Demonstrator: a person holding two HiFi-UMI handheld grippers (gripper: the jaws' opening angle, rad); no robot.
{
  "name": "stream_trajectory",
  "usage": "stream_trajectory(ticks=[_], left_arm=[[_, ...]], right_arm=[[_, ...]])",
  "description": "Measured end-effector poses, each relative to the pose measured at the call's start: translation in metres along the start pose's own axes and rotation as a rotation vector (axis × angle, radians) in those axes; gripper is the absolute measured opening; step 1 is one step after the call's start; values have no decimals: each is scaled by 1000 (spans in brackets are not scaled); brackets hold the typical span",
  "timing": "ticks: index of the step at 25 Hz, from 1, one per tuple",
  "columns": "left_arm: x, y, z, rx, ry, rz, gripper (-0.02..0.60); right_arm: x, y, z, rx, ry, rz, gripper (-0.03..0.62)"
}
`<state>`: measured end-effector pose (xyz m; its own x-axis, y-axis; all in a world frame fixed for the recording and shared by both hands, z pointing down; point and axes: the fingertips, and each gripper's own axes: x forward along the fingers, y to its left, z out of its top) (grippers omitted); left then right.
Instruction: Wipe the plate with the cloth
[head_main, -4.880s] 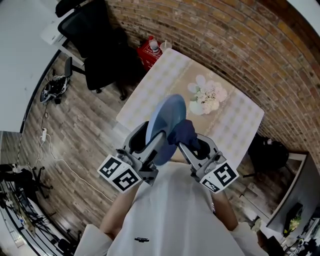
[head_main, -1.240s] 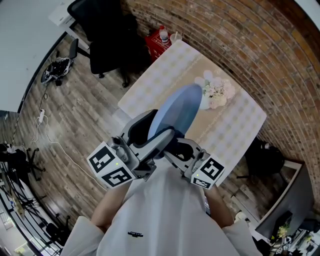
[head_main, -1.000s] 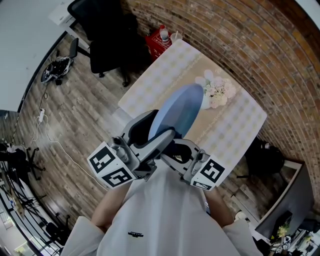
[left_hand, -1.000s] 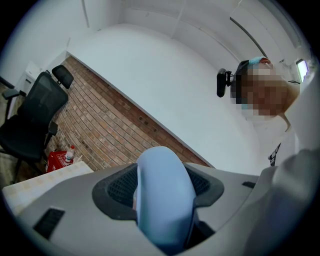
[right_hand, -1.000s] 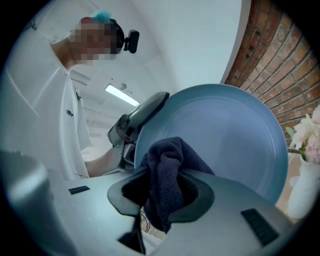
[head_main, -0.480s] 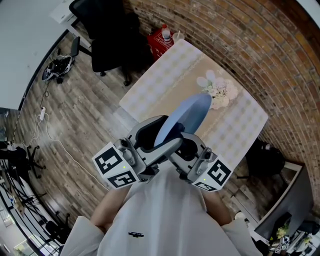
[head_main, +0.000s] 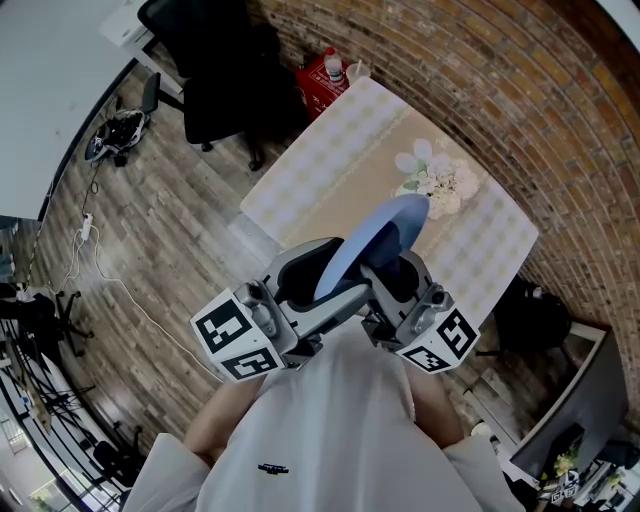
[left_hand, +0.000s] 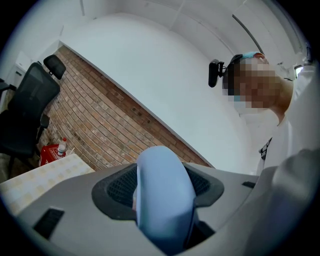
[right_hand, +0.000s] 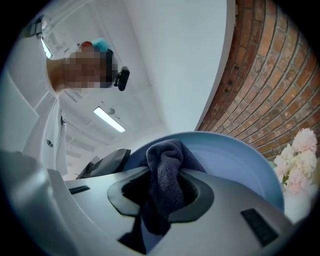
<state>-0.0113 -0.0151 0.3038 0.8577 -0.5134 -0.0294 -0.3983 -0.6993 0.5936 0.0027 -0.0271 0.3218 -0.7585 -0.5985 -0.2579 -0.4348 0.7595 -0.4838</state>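
While the light-blue plate (head_main: 378, 243) is held on its edge above the table (head_main: 320, 165), the left gripper (head_main: 322, 287) has its jaws clamped on the plate's lower rim. The right gripper (head_main: 395, 282) is closed on a dark blue cloth (right_hand: 164, 182) (a bunched fold sticks up between its two jaws). In the right gripper view the cloth lies against the inner face of the plate; it seems to touch it, though the fold hides the contact itself. Pale flowers (head_main: 440, 185) stand on the table beyond the plate.
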Motion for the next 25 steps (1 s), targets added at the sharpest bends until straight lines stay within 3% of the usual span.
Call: stream_trajectory(ticks=[11,21,25], left_arm=[[-3,2,5,0,-4,7,266],[3,-2,12,32,-1,1,267],[6,0,14,11,-20,8,267]], right_arm=[[-8,-46,1,30,-53,-130,120],[-29,-87,-18,31,-2,-257,120],[-38,-96,-28,49,16,-290,120]])
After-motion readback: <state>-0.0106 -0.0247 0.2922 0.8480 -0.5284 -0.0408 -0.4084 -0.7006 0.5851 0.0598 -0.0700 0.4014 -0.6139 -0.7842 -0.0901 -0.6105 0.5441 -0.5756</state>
